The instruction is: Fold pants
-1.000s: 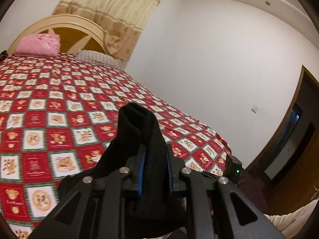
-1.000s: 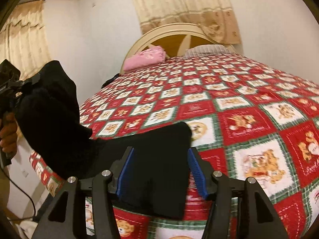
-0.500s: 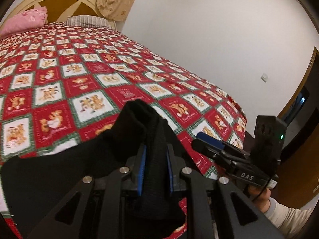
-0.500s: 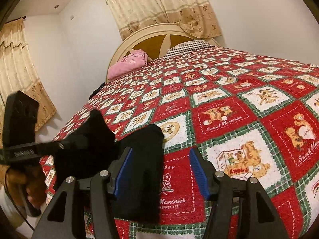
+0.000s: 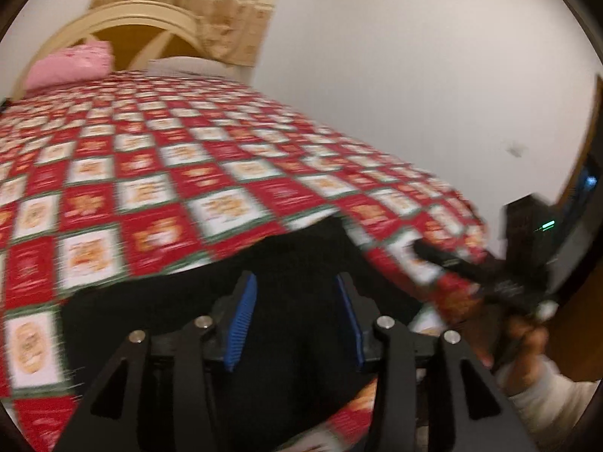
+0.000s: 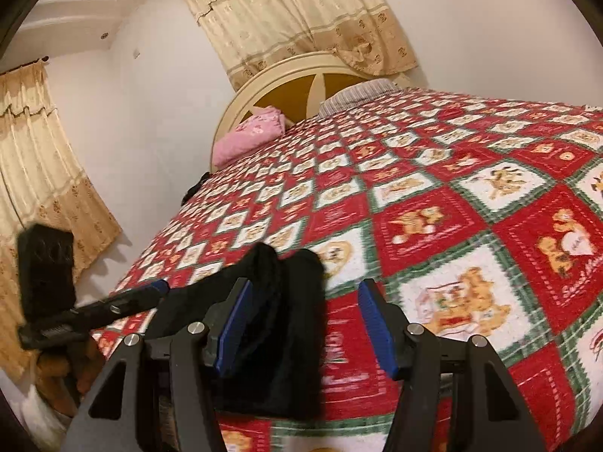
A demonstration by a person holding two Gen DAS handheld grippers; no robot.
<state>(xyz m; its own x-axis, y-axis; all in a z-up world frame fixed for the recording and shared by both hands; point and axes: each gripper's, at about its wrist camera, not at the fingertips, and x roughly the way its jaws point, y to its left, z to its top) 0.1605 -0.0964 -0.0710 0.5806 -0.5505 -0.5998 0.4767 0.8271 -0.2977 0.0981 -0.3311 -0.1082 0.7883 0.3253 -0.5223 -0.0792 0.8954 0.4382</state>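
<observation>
Lowered since a second ago, the black fabric pants [image 5: 286,263] lie bunched on the red checked bedspread [image 5: 150,173]. Left gripper [image 5: 297,320] jaws have just been opening, pants loose between; right gripper [image 6: 305,324] jaws apart, unclamped.

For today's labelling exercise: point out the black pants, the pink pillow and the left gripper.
black pants [image 6: 297,324]: right wrist view, folded top layer.
pink pillow [image 6: 248,135]: right wrist view, its middle.
left gripper [image 5: 296,316]: left wrist view, between open fingertips.

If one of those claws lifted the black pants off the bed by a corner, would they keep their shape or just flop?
Probably flop. The black pants lie in soft rounded humps on the bedspread, as limp cloth does. They look thick, so perhaps slightly heavy. The left gripper, whose jaws have just been opening, has cloth between its pads, sagging, not standing.
</observation>
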